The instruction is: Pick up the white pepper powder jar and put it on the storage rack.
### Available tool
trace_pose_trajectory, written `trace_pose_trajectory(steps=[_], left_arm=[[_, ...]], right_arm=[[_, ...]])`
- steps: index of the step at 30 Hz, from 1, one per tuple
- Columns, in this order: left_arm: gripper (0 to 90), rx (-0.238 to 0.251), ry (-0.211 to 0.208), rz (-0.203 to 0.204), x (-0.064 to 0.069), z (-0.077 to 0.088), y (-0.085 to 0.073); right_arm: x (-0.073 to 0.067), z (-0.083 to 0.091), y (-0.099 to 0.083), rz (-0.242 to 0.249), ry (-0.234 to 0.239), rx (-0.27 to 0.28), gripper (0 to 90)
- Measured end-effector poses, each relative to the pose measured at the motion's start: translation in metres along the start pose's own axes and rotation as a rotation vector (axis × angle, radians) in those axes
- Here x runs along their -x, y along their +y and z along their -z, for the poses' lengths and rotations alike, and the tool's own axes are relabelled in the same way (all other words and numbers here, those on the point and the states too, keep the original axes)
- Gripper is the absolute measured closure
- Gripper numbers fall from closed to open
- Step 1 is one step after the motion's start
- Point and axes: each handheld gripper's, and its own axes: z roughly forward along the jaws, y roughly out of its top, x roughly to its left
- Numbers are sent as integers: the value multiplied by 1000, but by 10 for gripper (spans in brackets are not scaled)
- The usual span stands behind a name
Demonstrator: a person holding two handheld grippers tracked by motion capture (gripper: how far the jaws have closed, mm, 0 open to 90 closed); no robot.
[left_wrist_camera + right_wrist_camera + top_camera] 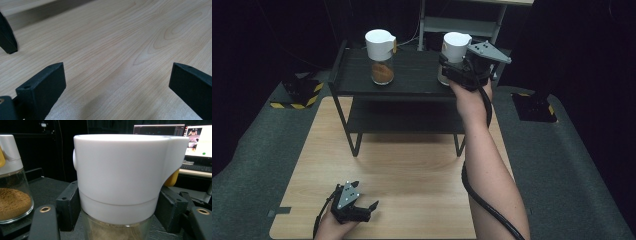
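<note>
Two glass jars with white lids stand on the top of a black shelf rack [412,86]. The left jar [381,57] [12,182] holds brown powder and stands free. The right jar [454,47] [125,177] has a white lid with a yellow tab. My right gripper [451,70] [117,210] is shut on it, its jaws pressed against both sides just under the lid. My left gripper [366,196] [117,77] rests low at the front left of the wooden table [412,175], open, with bare wood between its jaws.
The rack stands at the back of the table, with a lower shelf [402,120] and thin legs [354,145]. Grey carpet [572,165] surrounds the table. Lit monitors [197,140] sit behind the rack on a desk.
</note>
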Motion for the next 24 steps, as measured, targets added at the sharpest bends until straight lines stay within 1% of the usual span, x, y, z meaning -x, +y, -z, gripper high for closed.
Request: trace_pose_trajectory(steps=[2, 4, 7, 14, 21, 22, 24], left_arm=[[12, 0, 0, 2, 0, 0, 0], [11, 0, -1, 4, 0, 0, 0], [11, 6, -2, 14, -1, 0, -1], [11, 2, -10, 6, -2, 0, 0], [11, 4, -13, 9, -3, 0, -1], [11, 4, -13, 9, -3, 0, -1], [12, 3, -12, 10, -3, 0, -1]], right_arm=[[0, -1, 0, -1, -2, 0, 299], [1, -1, -1, -16, -2, 2, 298], [0, -1, -1, -12, -4, 2, 298], [-1, -1, 1, -7, -6, -5, 298], [-1, 0, 4, -11, -5, -15, 296], [-1, 0, 4, -12, -5, -15, 291], [0, 1, 3, -23, -5, -12, 225]])
